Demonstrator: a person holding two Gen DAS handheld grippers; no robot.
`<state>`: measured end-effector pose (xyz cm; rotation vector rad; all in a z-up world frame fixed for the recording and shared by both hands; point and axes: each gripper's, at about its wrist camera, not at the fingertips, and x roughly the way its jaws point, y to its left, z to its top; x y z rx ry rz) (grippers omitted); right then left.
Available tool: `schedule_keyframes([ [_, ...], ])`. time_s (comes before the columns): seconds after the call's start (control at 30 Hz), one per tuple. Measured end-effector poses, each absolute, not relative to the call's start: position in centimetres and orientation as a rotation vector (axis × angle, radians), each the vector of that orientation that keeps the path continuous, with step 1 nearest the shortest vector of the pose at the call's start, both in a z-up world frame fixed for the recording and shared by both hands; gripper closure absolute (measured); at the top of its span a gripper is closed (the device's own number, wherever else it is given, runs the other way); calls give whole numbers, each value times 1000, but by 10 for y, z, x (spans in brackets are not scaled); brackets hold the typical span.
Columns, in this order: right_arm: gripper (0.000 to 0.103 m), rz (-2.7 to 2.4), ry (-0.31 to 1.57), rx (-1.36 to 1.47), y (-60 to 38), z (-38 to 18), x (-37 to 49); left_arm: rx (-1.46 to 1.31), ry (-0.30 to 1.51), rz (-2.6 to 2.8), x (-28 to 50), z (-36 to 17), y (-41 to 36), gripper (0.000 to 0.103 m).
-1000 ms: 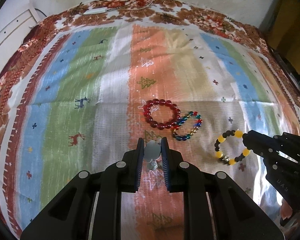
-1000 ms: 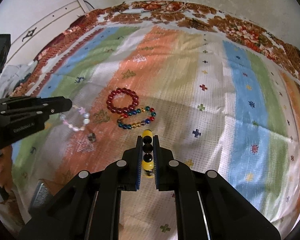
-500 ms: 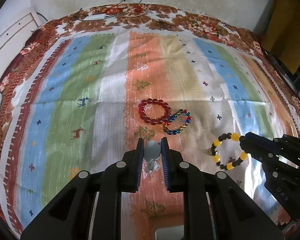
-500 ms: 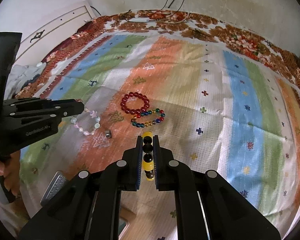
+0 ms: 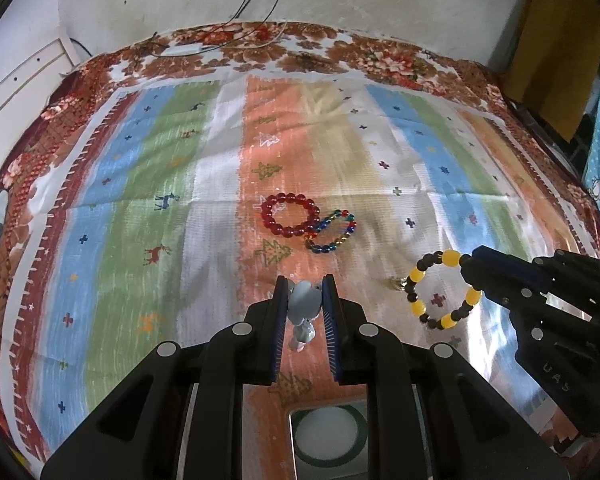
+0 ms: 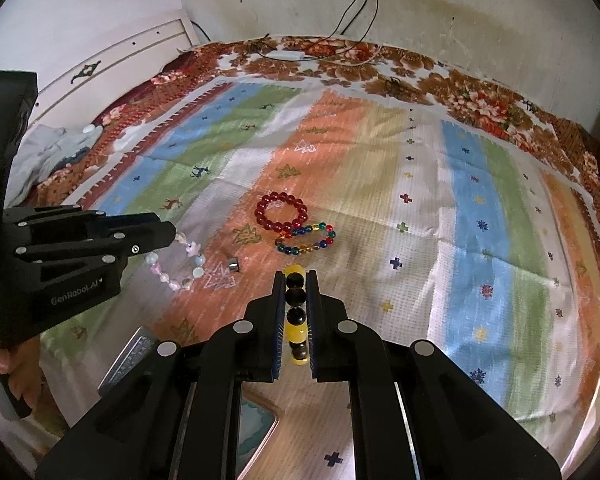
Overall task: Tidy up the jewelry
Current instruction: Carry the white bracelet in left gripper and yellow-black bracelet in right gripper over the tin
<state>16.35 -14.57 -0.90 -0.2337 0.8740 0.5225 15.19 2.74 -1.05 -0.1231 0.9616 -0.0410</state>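
My left gripper (image 5: 305, 294) is shut on a pale pastel bead bracelet (image 5: 305, 304), which hangs off its tip as a loop (image 6: 176, 264) in the right wrist view. A yellow-and-black bead bracelet (image 6: 296, 312) is pinched in my shut right gripper (image 6: 295, 292) and dangles as a ring (image 5: 444, 290) above the cloth. On the striped cloth (image 5: 140, 200) lie a red bead bracelet (image 5: 288, 216) and, touching it, a multicoloured bead bracelet (image 5: 334, 232). A small metal piece (image 6: 234, 265) rests on the cloth near the pastel loop.
A box with a round white pad and green rim (image 5: 328, 436) sits under the left gripper at the near edge. A patterned tray edge (image 6: 130, 360) and a light blue piece (image 6: 256, 424) show below the right gripper. A hand (image 6: 4, 364) holds the left gripper. Cables (image 6: 328, 52) lie at the far edge.
Both grippers have risen and drawn back toward the near edge, each carrying its bracelet off the cloth. The red and multicoloured bracelets have stayed put. The box has come into view below.
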Motion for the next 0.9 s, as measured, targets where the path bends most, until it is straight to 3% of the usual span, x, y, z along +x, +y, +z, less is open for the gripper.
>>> schedule_keyframes([
  [0.9,92,603,791,-204,-153,25,101,-97,876,-87,96,18,11,86],
])
